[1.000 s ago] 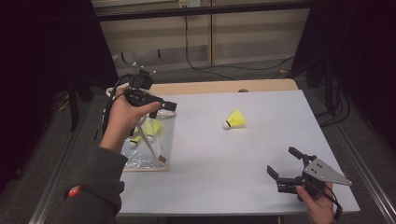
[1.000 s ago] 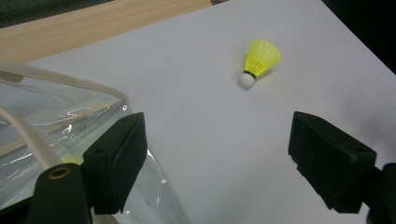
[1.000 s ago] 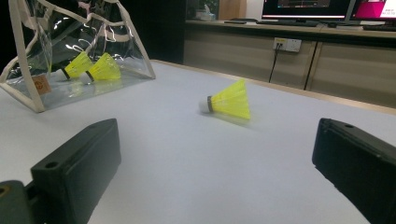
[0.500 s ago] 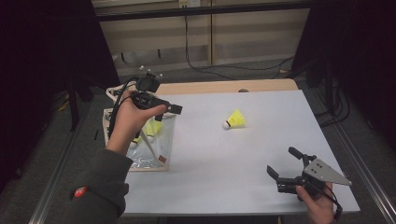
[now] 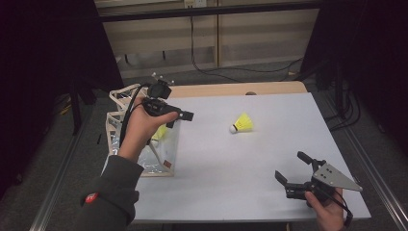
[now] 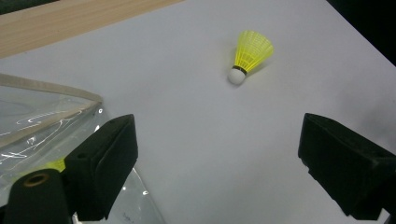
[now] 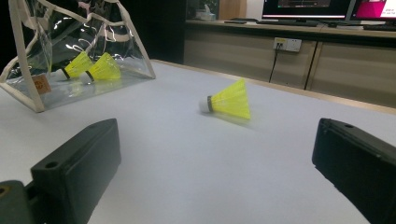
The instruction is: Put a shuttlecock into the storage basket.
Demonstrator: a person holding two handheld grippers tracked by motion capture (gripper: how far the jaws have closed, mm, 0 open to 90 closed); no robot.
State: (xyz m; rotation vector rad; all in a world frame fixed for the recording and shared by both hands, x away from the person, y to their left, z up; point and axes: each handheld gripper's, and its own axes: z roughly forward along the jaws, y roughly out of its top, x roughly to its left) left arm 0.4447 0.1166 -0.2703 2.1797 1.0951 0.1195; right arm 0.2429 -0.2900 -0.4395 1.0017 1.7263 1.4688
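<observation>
A: Where was the yellow shuttlecock?

B: It lay on its side on the white table, near the middle and a bit to the far side. Its white tip pointed toward the person's left. Nothing touched it.

A: Were there more of them?

B: Yes. Two more yellow shuttlecocks sat side by side inside the clear bag. The bag had pale cloth edges and stood at the left edge of the table.

A: What did the left gripper do?

B: A hand held it up in the air above the bag. Its jaws were spread wide apart with nothing between them. In the left gripper view, the loose shuttlecock lay farther off on the table, up ahead between the two jaws.

A: And the right gripper?

B: It was low, near the front right corner of the table. Its jaws were spread wide too, and they held nothing. They pointed toward the loose shuttlecock, which was well apart from them
</observation>
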